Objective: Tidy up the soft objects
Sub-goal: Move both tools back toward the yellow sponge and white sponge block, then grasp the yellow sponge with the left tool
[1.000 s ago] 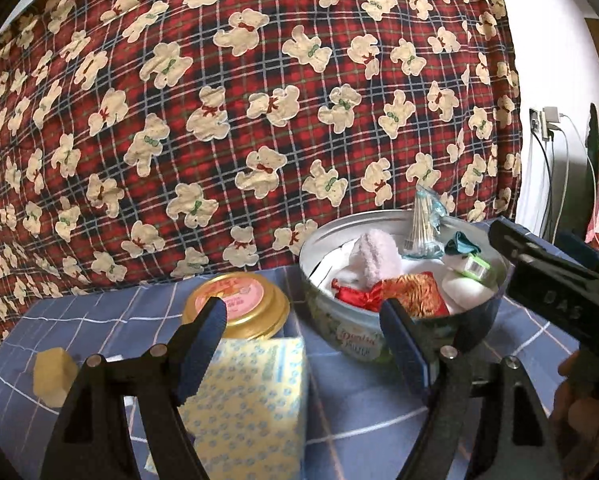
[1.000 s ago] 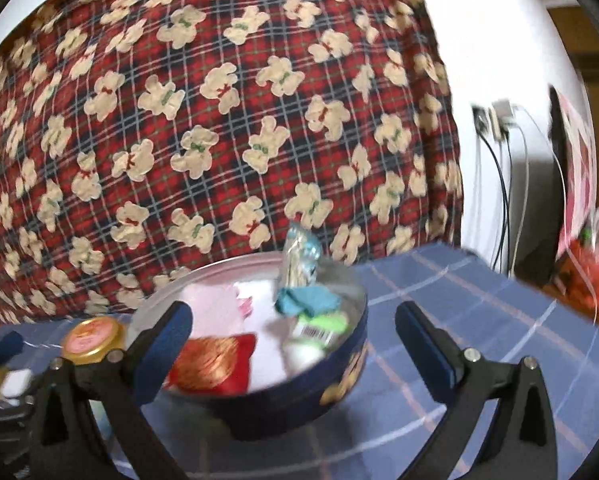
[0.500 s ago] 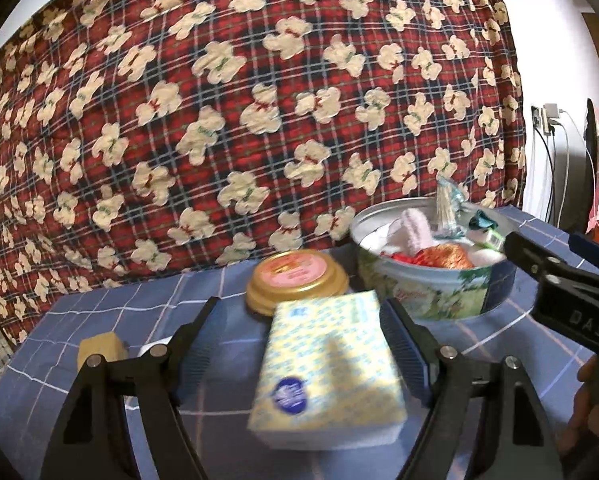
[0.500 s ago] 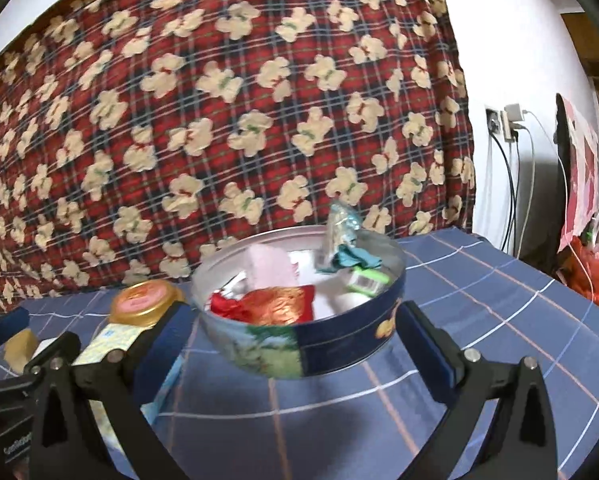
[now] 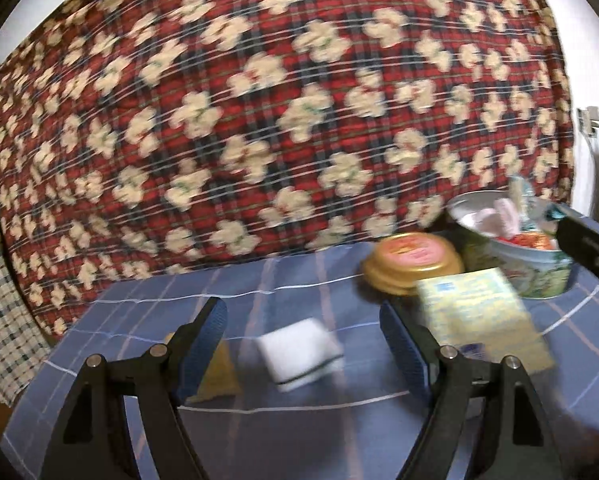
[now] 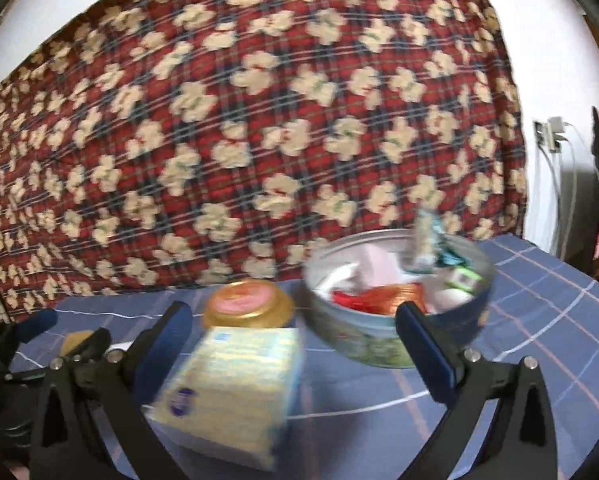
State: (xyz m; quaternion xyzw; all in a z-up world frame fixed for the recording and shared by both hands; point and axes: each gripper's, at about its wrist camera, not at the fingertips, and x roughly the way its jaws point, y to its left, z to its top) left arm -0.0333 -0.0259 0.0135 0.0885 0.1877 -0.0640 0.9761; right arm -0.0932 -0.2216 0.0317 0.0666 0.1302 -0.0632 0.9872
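Both pairs of tongs, left tongs (image 5: 301, 328) and right tongs (image 6: 295, 328), gape apart over the blue-checked counter (image 6: 539, 320). The white pad (image 5: 299, 354) lies between the left fingers, the yellow tissue pack (image 6: 235, 384) near the round tin (image 6: 395, 340); a teddy-bear blanket (image 6: 259, 120) hangs behind.

A white pad (image 5: 299, 354) with a dark stripe along one edge lies flat on the blue checked cloth, just beside a yellow sponge (image 5: 219, 376) at its left. A yellow-patterned tissue pack (image 6: 235, 384) lies in front of a gold-lidded jar (image 6: 248, 304). Behind them at the right, a round tin (image 6: 383, 344) holds pink, red, teal and white soft items piled together; motion blur hides finer detail.
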